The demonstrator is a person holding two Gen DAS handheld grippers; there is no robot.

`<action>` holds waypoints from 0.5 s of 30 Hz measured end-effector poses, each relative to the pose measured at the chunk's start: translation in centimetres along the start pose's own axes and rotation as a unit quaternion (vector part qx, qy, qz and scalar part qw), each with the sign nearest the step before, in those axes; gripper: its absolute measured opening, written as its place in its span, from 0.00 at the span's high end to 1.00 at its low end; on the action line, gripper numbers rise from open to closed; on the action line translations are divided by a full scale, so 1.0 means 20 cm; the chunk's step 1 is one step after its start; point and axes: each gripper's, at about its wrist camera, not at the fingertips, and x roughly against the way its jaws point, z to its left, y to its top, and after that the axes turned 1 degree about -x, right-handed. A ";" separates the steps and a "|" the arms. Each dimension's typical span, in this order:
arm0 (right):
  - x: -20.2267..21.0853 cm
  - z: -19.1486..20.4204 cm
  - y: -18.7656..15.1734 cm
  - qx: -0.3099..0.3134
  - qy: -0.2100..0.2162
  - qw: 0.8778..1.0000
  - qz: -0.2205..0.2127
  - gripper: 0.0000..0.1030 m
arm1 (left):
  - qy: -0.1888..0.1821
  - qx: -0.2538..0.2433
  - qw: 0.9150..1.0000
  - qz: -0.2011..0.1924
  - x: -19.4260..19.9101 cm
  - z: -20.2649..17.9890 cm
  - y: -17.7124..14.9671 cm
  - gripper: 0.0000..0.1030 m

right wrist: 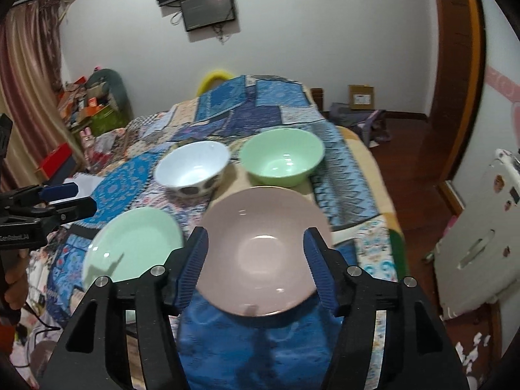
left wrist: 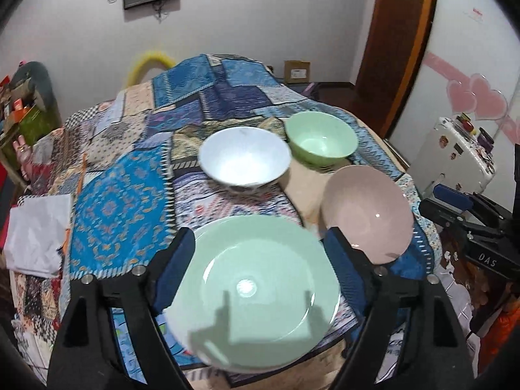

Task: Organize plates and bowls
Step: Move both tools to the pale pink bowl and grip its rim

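The tabletop (right wrist: 351,169) is covered by a patchwork cloth (left wrist: 120,208) in blue, cream and checked panels; the fabric is soft and wrinkled, so dishes may rock on it. Nearest on the left lies the green plate (left wrist: 256,289), broad, shallow and glossy. To its right sits the pink plate (right wrist: 260,253), deeper in profile with a raised rim and a smooth glazed face. Farther back stand the white bowl (left wrist: 245,157), with dark spots on its outer wall, and the green bowl (right wrist: 282,157) to its right, just beside it, both round and steep-sided. The left claw (left wrist: 260,260) hovers with jaws spread wide above the green plate, holding nothing. The right claw (right wrist: 255,260) is likewise wide apart over the pink plate and empty. The step in hand appears to be the first pickup. Recommended procedure: lower one finger under the rim edge and the other over it, grip the rim rather than the slick centre, and lift level before stacking like with like.
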 end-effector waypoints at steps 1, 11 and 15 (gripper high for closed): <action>0.00 -0.02 0.00 -0.001 -0.001 1.000 0.001 0.44 | -0.001 -0.002 1.000 0.002 -0.02 -0.02 0.01 0.19; -0.10 -0.18 -0.05 -0.020 -0.011 0.999 0.023 0.44 | -0.026 -0.028 0.998 0.049 -0.31 -0.23 0.06 0.19; -0.14 -0.21 -0.07 -0.027 -0.003 0.999 0.030 0.44 | -0.031 -0.033 0.997 0.066 -0.42 -0.28 0.07 0.19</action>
